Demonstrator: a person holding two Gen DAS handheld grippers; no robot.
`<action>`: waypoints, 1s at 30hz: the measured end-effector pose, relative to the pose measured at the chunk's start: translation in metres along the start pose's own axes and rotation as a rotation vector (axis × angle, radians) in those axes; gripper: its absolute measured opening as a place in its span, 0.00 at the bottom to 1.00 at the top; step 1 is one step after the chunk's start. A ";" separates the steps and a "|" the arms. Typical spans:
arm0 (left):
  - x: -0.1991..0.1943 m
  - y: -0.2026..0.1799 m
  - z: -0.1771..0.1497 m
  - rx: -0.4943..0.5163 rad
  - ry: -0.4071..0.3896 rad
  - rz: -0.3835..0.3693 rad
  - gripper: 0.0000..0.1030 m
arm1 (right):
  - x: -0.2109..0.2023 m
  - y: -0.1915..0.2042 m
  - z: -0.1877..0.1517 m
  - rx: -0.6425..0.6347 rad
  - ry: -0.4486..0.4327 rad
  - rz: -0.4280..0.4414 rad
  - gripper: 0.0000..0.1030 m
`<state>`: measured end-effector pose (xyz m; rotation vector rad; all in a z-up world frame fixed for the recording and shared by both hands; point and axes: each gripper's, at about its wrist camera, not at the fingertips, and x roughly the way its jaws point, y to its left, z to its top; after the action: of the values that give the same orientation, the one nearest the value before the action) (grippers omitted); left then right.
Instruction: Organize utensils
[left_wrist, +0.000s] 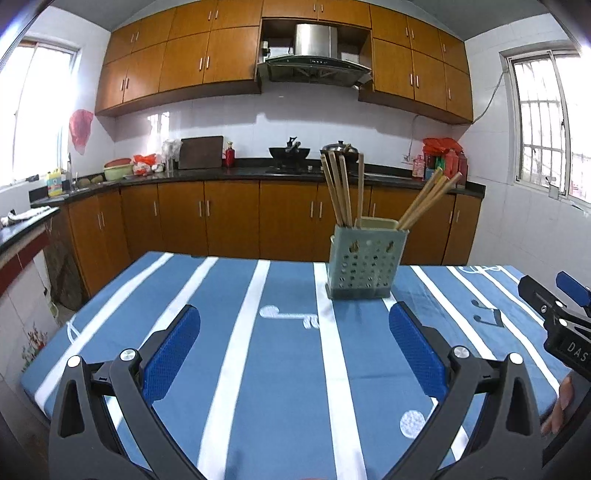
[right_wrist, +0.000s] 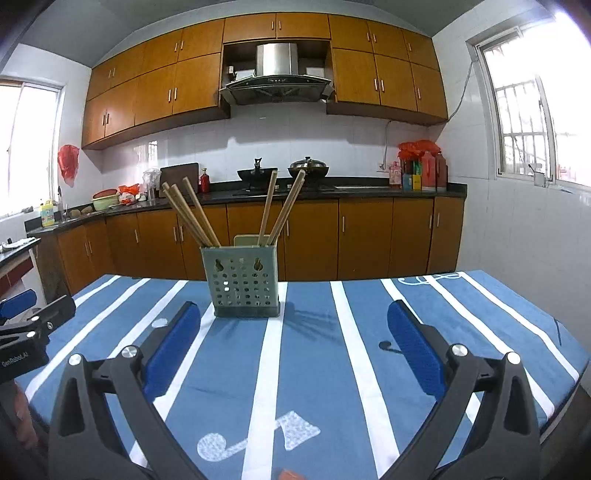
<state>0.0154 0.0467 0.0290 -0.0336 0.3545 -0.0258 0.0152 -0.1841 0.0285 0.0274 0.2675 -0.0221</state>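
Observation:
A grey-green perforated utensil holder (left_wrist: 364, 264) stands upright on the blue striped tablecloth (left_wrist: 284, 354), with several wooden chopsticks (left_wrist: 338, 188) sticking out of its compartments. It also shows in the right wrist view (right_wrist: 243, 282) with the chopsticks (right_wrist: 192, 214). My left gripper (left_wrist: 295, 321) is open and empty, hovering over the cloth short of the holder. My right gripper (right_wrist: 293, 317) is open and empty, also short of the holder. The right gripper's tip shows at the left wrist view's right edge (left_wrist: 565, 295).
The table's far edge (left_wrist: 236, 256) faces wooden kitchen cabinets (left_wrist: 207, 218) and a dark counter with woks and bottles. A person's hand (left_wrist: 559, 406) shows at the right. The left gripper body (right_wrist: 26, 332) sits at the right wrist view's left edge.

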 end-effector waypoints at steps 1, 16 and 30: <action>-0.001 -0.001 -0.004 -0.001 0.005 -0.004 0.98 | -0.001 0.000 -0.003 -0.002 0.006 0.004 0.96; -0.009 -0.009 -0.037 0.002 0.054 -0.019 0.98 | -0.011 0.003 -0.043 -0.036 0.074 0.038 0.96; -0.009 -0.012 -0.042 0.010 0.063 -0.024 0.98 | -0.009 -0.001 -0.050 -0.010 0.101 0.041 0.96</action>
<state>-0.0082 0.0341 -0.0068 -0.0273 0.4168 -0.0520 -0.0067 -0.1835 -0.0170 0.0241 0.3676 0.0214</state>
